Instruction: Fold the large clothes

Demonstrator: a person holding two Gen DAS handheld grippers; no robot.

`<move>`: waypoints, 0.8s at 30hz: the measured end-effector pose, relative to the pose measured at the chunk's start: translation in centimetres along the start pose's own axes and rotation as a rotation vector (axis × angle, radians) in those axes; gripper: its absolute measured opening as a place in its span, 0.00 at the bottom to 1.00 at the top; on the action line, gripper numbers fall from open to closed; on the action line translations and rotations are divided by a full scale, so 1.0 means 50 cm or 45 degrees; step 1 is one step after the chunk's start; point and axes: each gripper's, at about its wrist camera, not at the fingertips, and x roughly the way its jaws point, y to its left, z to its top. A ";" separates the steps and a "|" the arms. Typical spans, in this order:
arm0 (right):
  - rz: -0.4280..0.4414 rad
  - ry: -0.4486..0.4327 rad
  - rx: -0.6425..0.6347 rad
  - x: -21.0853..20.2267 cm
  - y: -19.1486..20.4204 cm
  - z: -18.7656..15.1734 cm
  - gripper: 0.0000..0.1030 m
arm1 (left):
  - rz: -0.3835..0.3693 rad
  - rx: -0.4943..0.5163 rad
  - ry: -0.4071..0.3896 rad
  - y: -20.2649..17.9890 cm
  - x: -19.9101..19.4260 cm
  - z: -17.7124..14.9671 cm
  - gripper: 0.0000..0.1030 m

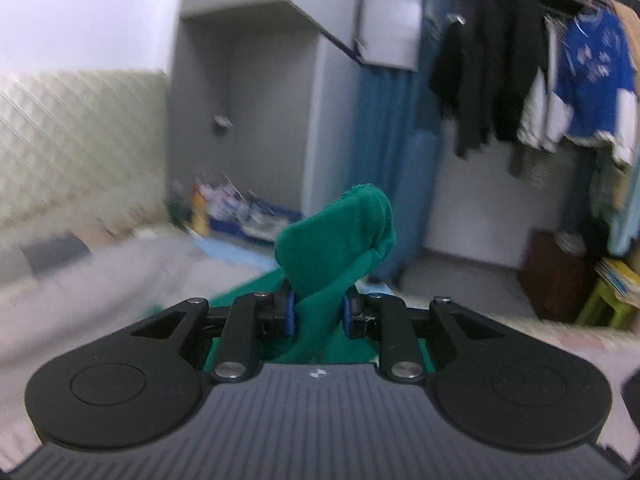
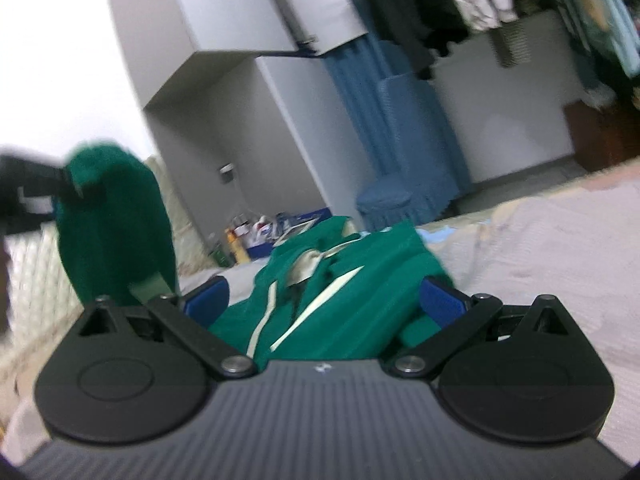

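The bed (image 2: 540,240), under a pale grey cover, fills the lower half of both views. A grey cupboard (image 2: 224,20) stands in the upper middle of the right wrist frame, with a blue curtain (image 2: 384,120) to its right. In the left wrist frame, dark and blue clothes (image 1: 520,72) hang on a rail at upper right.

The green garment (image 2: 360,276), with cream stripes, lies rumpled on the bed in the middle of the right wrist frame. One part of it is lifted clear at left of that frame, a blurred green fold hanging from the left tongs (image 2: 70,188), which come in from the left edge.

In the left wrist frame the left tongs (image 1: 319,312) are closed on a bunched fold of the garment (image 1: 340,240); the blue pads (image 1: 289,312) press it from both sides, and the cloth rises above them in the centre.

The right tongs (image 2: 324,300) stand wide open at bottom centre, with garment between and beyond the pads (image 2: 208,300), which do not press it
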 end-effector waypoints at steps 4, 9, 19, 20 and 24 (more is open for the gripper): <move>-0.072 -0.034 0.041 -0.005 -0.034 0.002 1.00 | -0.090 -0.041 0.120 -0.058 0.051 -0.117 0.24; -0.104 -0.028 0.073 0.000 -0.047 -0.004 1.00 | -0.125 -0.087 0.263 -0.073 0.095 -0.237 0.25; -0.105 -0.007 0.004 0.012 -0.026 -0.008 1.00 | -0.328 -0.163 0.353 0.007 0.086 -0.280 0.78; -0.097 -0.006 -0.005 0.011 -0.025 -0.008 1.00 | -0.340 -0.165 0.344 0.021 0.073 -0.282 0.78; -0.045 0.021 -0.052 0.015 0.003 -0.013 1.00 | -0.298 -0.088 0.298 0.072 0.020 -0.307 0.81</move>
